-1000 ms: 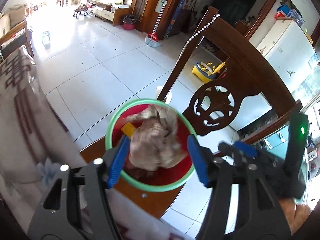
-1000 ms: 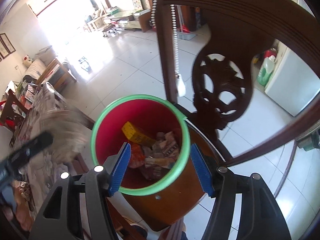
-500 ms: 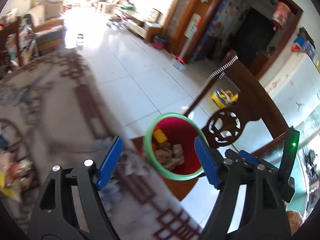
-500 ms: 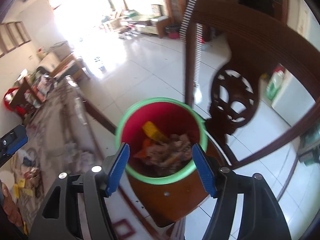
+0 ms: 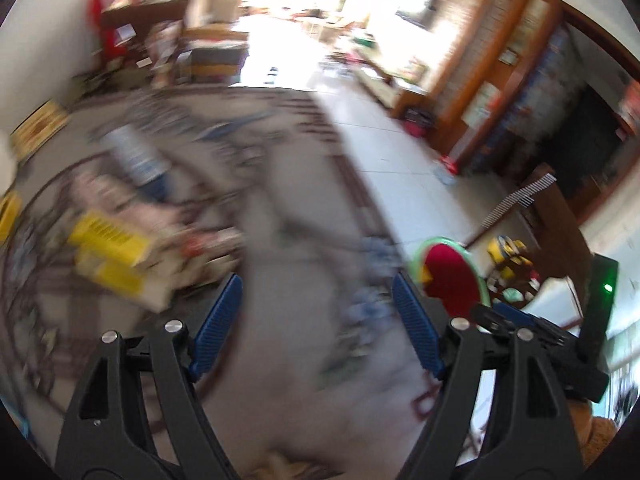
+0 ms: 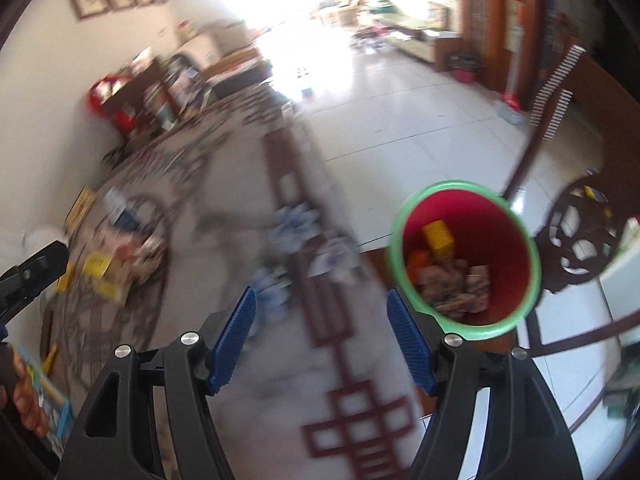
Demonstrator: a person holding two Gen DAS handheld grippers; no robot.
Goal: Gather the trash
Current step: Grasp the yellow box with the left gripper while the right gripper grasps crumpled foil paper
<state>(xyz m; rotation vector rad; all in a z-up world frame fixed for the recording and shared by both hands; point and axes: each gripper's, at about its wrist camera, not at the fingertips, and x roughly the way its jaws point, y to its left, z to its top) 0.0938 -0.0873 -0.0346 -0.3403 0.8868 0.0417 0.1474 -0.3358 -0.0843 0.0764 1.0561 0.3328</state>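
Both grippers: your left gripper and right gripper have jaws spread wide with nothing between them.
Tablecloth: the patterned tablecloth lies under both – a low pass could snag it on a fingertip.
Bin: the red bin, green-rimmed and already holding scraps, sits right of centre in the right view, just beside the table edge – a wide swing could knock it over.
Trash left: yellow wrappers lie mid-left in the left view; the blur there suggests speed, so you might overshoot or scatter them.
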